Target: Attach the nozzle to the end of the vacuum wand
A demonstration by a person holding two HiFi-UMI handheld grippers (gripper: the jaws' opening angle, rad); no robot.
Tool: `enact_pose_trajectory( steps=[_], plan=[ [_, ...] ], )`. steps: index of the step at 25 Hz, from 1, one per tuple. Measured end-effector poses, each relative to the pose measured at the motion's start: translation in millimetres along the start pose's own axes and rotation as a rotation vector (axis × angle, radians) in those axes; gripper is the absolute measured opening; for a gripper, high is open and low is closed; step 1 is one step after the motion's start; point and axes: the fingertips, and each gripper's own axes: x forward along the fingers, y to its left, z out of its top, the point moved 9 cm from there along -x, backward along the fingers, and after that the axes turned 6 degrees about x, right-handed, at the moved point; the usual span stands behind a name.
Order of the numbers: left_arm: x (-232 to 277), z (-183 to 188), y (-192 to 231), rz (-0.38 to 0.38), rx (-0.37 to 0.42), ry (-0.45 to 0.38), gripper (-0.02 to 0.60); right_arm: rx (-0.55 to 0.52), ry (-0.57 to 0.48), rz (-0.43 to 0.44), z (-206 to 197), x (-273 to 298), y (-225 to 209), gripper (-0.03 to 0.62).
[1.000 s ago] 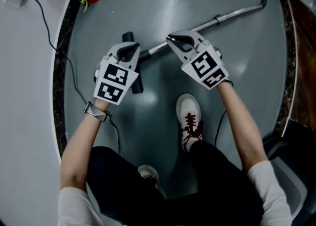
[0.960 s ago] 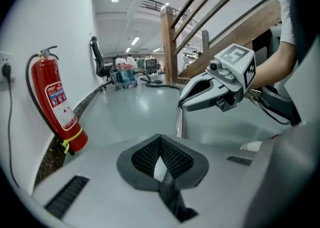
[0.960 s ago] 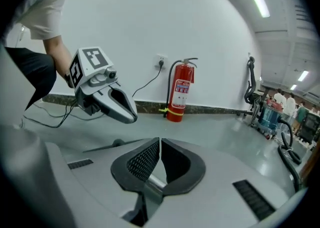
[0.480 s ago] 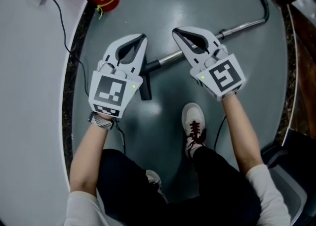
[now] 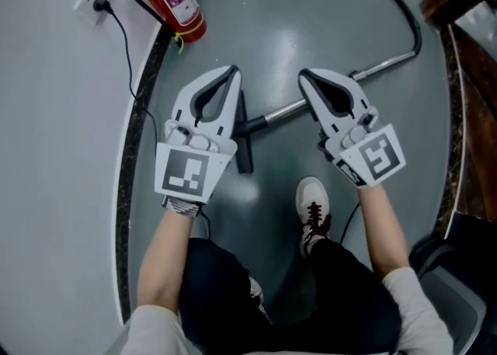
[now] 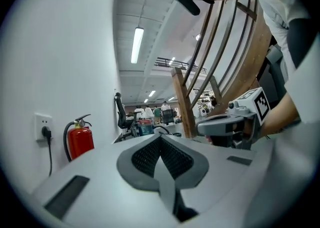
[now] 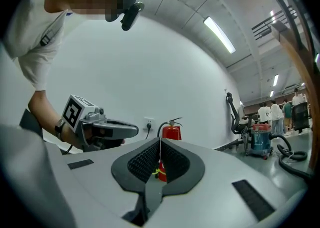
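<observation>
Grey floor (image 5: 311, 19) below, vacuum wand (image 5: 283, 111) lying across it, nozzle (image 5: 244, 144) at its left end, seemingly joined. Left gripper (image 5: 230, 74) and right gripper (image 5: 305, 76) above, jaws together, empty. Could pop loose if half-seated, or take a kick from the near shoe (image 5: 313, 202).

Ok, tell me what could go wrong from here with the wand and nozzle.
The nozzle meets the wand on the floor, but whether it is fully seated cannot be told; it might slip off when lifted.
The shoe stands close to the wand; a step could kick it.
The left gripper and right gripper are both shut and empty, so nothing steadies the joint.
</observation>
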Motion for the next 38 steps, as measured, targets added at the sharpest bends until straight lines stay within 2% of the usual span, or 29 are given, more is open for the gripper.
enact_pose_trajectory(
  steps=[3, 6, 9, 13, 16, 18, 21, 24, 35, 38],
  plan=[
    [-8.3, 19.1, 5.8, 0.049, 0.002, -0.037, 0.0, -0.012, -0.05, -0.033, 25.9, -4.0, 1.5, 0.028],
    [-16.6, 34.8, 1.1, 0.043, 0.067, -0.032, 0.0, -0.024, -0.084, -0.047, 50.7, -3.9, 7.1, 0.029],
    [-21.8, 57.2, 2.4, 0.044, 0.089, -0.038, 0.0, -0.027, -0.107, -0.049, 72.9, -5.0, 13.3, 0.029],
    [-22.0, 101.6, 9.6, 0.043, 0.15, -0.063, 0.0, -0.061, -0.118, -0.05, 112.0, -3.0, 19.4, 0.029],
    [-20.0, 142.6, 15.3, 0.046, 0.205, -0.051, 0.0, -0.058, -0.122, -0.05, 150.1, -1.8, 16.0, 0.029],
    [-16.6, 171.3, 17.4, 0.061, 0.188, -0.04, 0.0, -0.044, -0.124, -0.053, 177.7, -4.8, 9.7, 0.029],
    [-10.3, 214.7, 24.1, 0.08, 0.122, -0.037, 0.0, -0.046, -0.102, -0.061, 222.9, -6.8, -0.6, 0.029],
    [-7.3, 269.9, 35.5, 0.093, 0.08, -0.027, 0.0, -0.05, -0.096, -0.066, 281.8, -7.6, -7.7, 0.028],
    [-8.5, 524.2, 78.0, 0.089, 0.106, -0.042, 0.0, -0.048, -0.084, -0.081, 536.4, -8.9, -1.0, 0.028],
    [-16.9, 585.5, 82.3, 0.086, 0.085, -0.053, 0.0, -0.059, -0.066, -0.093, 600.8, -17.4, 9.8, 0.028]
  ],
)
